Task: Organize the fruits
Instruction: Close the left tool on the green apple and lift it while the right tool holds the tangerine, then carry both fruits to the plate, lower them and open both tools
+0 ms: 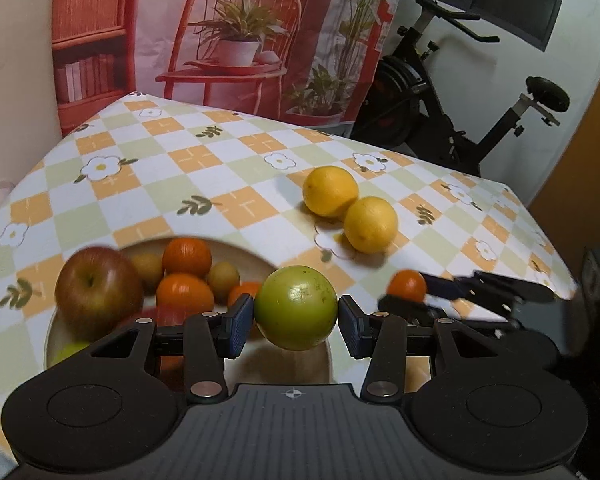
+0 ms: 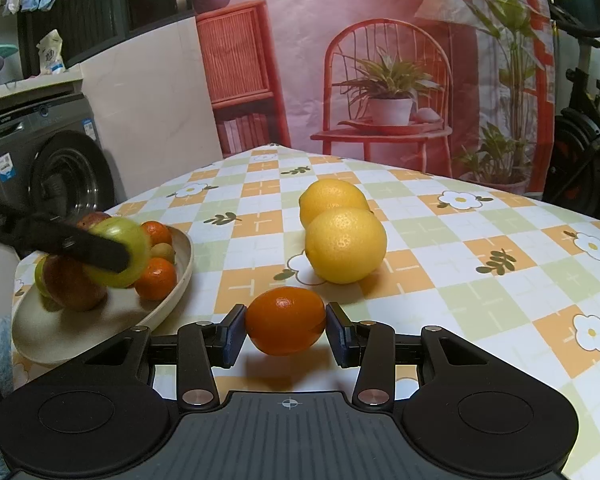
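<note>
Left wrist view, bottom centre: my left gripper holds a green apple between its blue pads, clamped across the widest part so the round skin cannot slip. The apple hangs over the near edge of the cream bowl, which I judge to be the drop point. Behind it, in the lower left of the frame, the bowl already carries a red apple, several mandarins and two small brownish fruits; free space there is tight, so release probably needs to be low and gentle.

Right wrist view, bottom centre: my right gripper is closed on a mandarin, pads at its two ends. A shadow lies on the checked tablecloth directly beneath; I cannot tell whether the fruit is lifted or touching. In the left wrist view this gripper shows at middle right, blurred.

Further back, mid-frame in both views: two lemons, touching each other, sit on the cloth well apart from the bowl. They look like the only fruit left loose.

Judgement: sorting is well along; both hands are loaded, lemons remain.

Far background: printed backdrop, washing machine upper left, exercise bike upper right.
</note>
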`<act>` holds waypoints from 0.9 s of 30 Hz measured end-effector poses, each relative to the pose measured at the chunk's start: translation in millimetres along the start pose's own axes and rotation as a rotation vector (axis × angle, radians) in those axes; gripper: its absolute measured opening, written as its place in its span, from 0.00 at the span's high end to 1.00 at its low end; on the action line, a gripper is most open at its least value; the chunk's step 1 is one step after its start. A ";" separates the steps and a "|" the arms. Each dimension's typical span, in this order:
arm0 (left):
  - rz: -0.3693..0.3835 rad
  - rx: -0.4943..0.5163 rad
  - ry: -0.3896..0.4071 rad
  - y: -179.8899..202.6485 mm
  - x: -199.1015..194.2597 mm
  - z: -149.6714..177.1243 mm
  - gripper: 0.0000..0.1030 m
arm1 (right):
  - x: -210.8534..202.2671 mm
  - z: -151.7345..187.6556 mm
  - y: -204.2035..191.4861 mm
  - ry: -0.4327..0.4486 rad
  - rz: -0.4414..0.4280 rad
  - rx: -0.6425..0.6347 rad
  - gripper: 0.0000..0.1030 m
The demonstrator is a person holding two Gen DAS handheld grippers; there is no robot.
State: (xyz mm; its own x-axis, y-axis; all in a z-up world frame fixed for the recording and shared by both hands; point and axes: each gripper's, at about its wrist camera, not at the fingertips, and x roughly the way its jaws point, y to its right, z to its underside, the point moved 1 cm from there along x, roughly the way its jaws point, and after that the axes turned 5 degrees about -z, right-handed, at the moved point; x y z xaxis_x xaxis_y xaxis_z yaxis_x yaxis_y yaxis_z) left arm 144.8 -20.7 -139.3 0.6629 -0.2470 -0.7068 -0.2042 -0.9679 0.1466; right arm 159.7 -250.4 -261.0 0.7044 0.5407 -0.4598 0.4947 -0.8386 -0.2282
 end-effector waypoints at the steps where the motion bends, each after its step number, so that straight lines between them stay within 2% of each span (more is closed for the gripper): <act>1: -0.001 -0.004 0.001 0.2 -4.8 4.0 0.53 | 0.1 0.0 0.1 -0.001 0.001 0.000 0.62; 5: -0.017 -0.014 0.009 -2.7 -20.5 19.3 0.53 | 1.1 1.1 -0.5 -0.007 0.002 0.002 0.62; 11: -0.046 -0.043 -0.021 -18.3 -36.0 36.9 0.53 | 1.3 1.8 -0.7 -0.010 0.008 0.007 0.62; 21: -0.087 -0.105 -0.038 -45.4 -46.1 49.6 0.53 | 3.4 0.6 -12.3 -0.052 0.052 -0.017 0.62; 27: -0.095 -0.135 -0.048 -57.8 -47.0 57.5 0.53 | -0.1 -2.4 -49.1 -0.050 -0.013 -0.104 0.62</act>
State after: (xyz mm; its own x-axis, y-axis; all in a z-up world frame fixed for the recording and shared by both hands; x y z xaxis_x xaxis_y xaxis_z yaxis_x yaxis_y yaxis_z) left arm 84.0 49.5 -154.3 0.6386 -0.1550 -0.7538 -0.0416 -0.9850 0.1674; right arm 136.5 -209.1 -247.7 0.6728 0.5454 -0.4998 0.5554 -0.8187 -0.1457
